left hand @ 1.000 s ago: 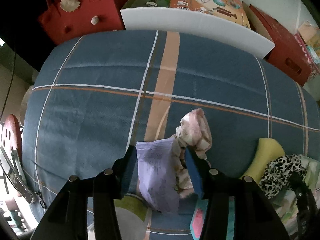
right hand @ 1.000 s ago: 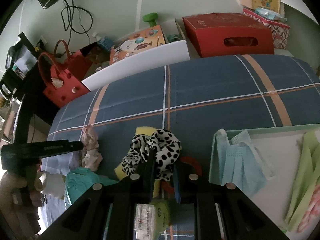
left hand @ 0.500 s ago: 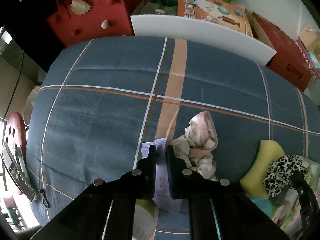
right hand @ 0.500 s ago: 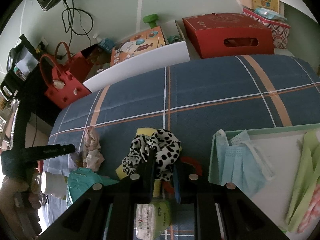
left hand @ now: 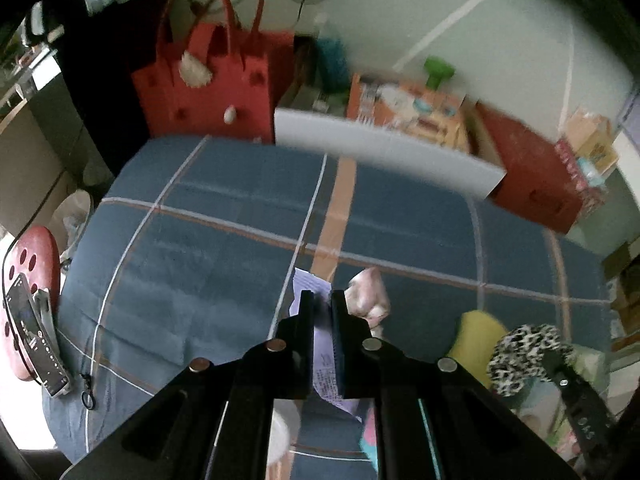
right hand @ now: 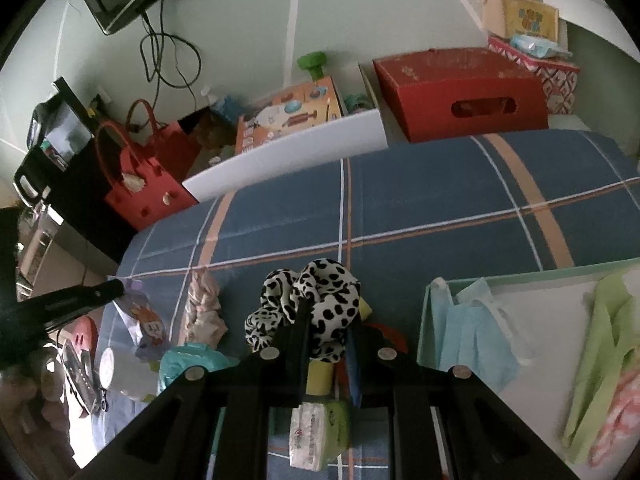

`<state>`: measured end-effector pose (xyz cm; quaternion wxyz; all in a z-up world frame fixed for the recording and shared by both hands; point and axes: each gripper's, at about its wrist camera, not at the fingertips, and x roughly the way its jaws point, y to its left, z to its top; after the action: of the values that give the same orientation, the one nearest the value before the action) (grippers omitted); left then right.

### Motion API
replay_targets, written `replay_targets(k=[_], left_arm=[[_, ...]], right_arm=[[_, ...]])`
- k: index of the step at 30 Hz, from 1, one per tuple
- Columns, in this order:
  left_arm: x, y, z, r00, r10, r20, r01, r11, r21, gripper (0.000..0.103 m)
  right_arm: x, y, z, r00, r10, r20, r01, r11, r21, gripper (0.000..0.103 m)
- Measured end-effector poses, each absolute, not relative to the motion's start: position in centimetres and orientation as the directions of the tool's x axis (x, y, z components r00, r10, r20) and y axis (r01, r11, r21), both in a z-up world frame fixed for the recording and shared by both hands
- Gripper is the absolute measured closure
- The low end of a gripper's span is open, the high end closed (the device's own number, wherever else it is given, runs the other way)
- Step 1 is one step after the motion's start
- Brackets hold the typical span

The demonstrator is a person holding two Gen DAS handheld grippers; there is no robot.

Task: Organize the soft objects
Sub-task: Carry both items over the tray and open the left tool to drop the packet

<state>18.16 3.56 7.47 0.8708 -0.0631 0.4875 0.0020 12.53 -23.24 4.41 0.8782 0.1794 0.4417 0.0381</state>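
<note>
You are pinching the lavender pouch (left hand: 322,354) thinly in the left claw (left hand: 321,300), so it is risking slipping, while the right claw (right hand: 329,312) is holding the spotted scrunchie (right hand: 308,304).

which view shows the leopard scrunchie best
The right wrist view: the scrunchie sits centre frame, sharp, pinched by the right gripper, above the blue plaid cloth. In the left wrist view it shows only at the blurred lower right edge, partly behind that gripper's black finger.
</note>
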Motion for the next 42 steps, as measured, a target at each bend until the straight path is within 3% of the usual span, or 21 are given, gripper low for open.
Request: replay_targets(k=[13,31,42], left_arm=[[13.2,-3.0,12.7,0.671,-0.273,-0.689,0.098,0.954,-0.282,0.096],[10.6,-16.3,10.7,0.495,-0.524,-0.693,0.415,0.843,-0.341,0.095],[10.6,-23.4,5.3,0.272,-0.627,-0.73,0.483,0.745,-0.46,0.095]], right_arm=[[9.7,-27.6,7.8,0.683,0.112,-0.722,0.18,0.932,0.315,0.087],[4.8,-41.6,6.1,0.617,-0.148,-0.773,0.542,0.792,0.281,0.087],[4.3,-43.5,4.5,0.594,-0.156,-0.789,0.582,0.76,0.288,0.086]])
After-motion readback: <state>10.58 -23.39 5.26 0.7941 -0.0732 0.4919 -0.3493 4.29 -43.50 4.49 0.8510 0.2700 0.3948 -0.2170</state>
